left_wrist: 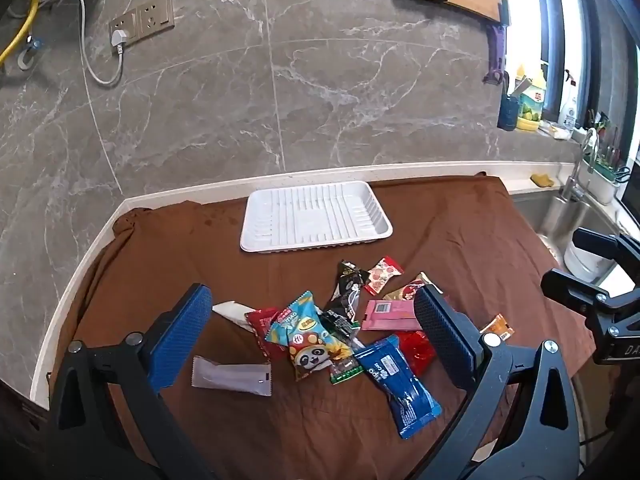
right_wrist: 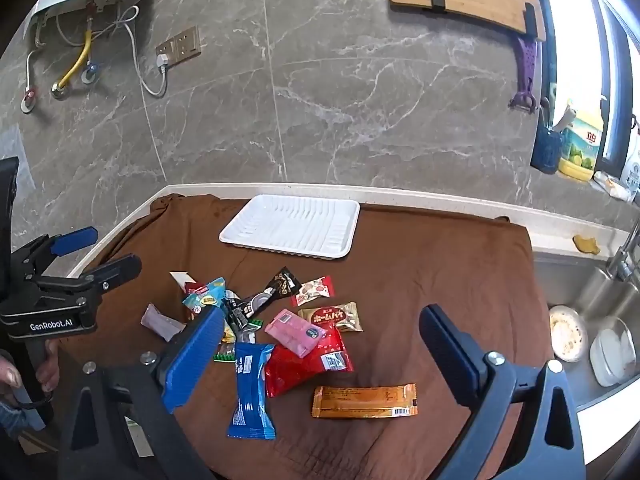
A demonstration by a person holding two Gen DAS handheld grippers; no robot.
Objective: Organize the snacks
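Note:
Several snack packets lie in a loose heap on a brown cloth (left_wrist: 460, 224): a panda packet (left_wrist: 310, 338), a blue packet (left_wrist: 400, 384) (right_wrist: 252, 388), a pink one (left_wrist: 390, 315) (right_wrist: 296, 332), a red one (right_wrist: 308, 360), an orange bar (right_wrist: 364, 401) and a white sachet (left_wrist: 232, 376). Behind the heap sits an empty white tray (left_wrist: 316, 216) (right_wrist: 290, 226). My left gripper (left_wrist: 316, 332) hovers open above the heap, holding nothing. My right gripper (right_wrist: 324, 356) is open over the heap's right side, also holding nothing.
A steel sink (right_wrist: 592, 320) with dishes lies right of the cloth, with a tap (left_wrist: 576, 184) behind it. Bottles (right_wrist: 580, 144) stand on the window ledge. The counter's white edge (left_wrist: 72, 288) runs along the left. A hand (right_wrist: 24, 372) holds the left gripper's handle.

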